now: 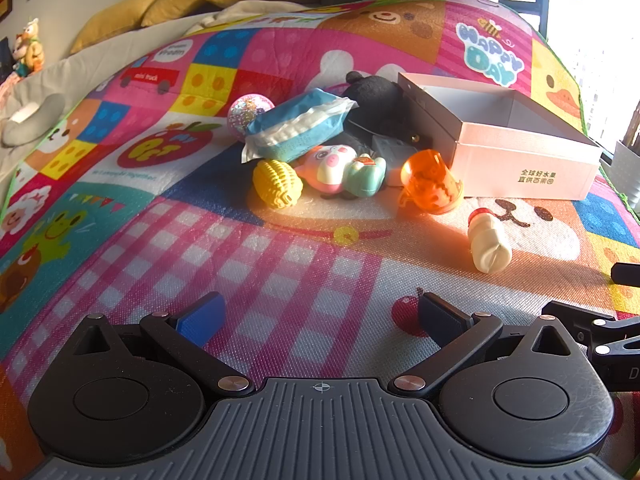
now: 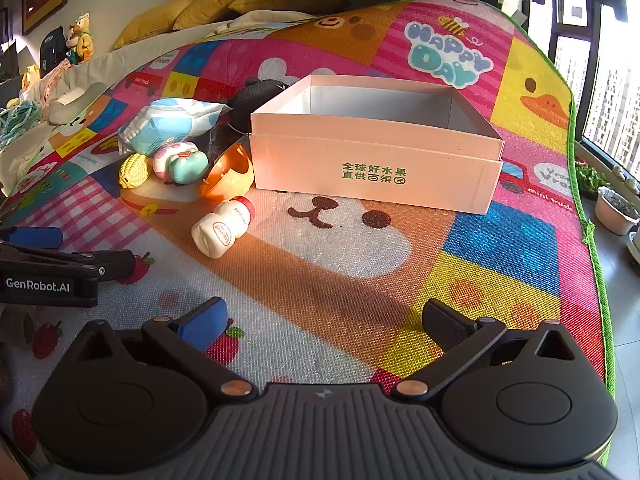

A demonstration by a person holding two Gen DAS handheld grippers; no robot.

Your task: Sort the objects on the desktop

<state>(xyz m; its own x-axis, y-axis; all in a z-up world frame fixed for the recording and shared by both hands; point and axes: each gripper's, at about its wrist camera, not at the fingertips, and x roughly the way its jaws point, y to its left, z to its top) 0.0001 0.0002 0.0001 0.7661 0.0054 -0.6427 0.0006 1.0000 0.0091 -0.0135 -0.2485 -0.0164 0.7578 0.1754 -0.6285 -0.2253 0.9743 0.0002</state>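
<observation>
The black plush toy (image 1: 376,98) sits half buried behind the tissue pack (image 1: 296,128) and the pink box (image 1: 520,168), so its shape is anyone's guess. A grey thing (image 1: 394,148) peeks out behind the panda toy (image 1: 332,166), too covered to name. In the right wrist view the left gripper (image 2: 44,252) is cut by the left edge (only one blue pad shows). The small print on the little bottle (image 2: 222,228) is too small to read.

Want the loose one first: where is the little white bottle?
The white bottle lies on the mat, nearer the grippers than the orange cup, left of the box.
</observation>
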